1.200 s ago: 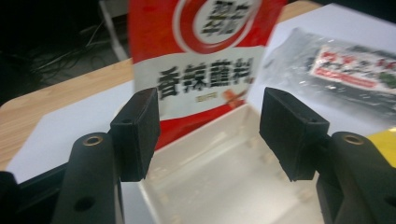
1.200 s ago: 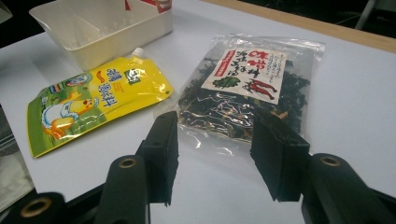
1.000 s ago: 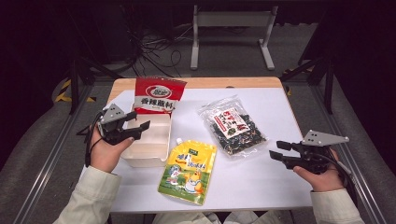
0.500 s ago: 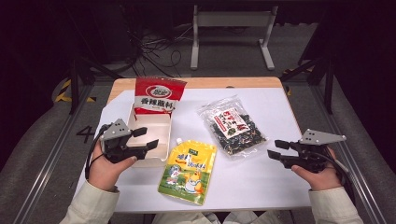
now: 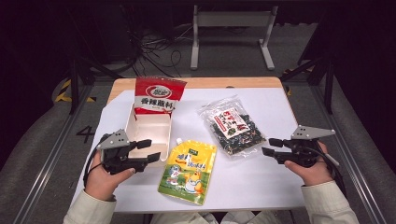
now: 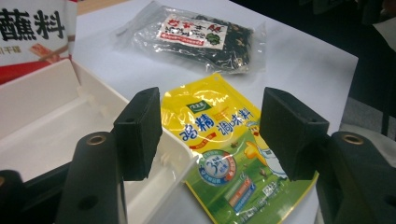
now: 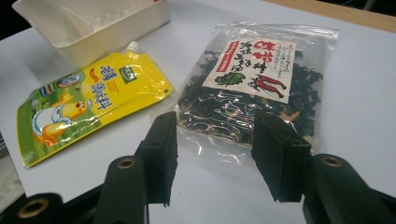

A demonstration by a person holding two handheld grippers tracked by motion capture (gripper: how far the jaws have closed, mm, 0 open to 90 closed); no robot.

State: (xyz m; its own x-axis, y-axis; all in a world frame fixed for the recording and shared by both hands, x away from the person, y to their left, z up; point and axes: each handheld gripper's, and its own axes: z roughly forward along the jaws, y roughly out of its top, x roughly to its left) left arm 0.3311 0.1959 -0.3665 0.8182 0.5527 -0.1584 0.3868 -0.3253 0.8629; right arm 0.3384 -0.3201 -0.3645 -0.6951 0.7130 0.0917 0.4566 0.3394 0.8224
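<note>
Both tongs gape wide, holding nothing.

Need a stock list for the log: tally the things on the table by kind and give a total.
Pouches: 2, the red pouch and the yellow pouch
Clear bags: 1, the seaweed bag
Bins: 1, the white bin
Total: 4
</note>
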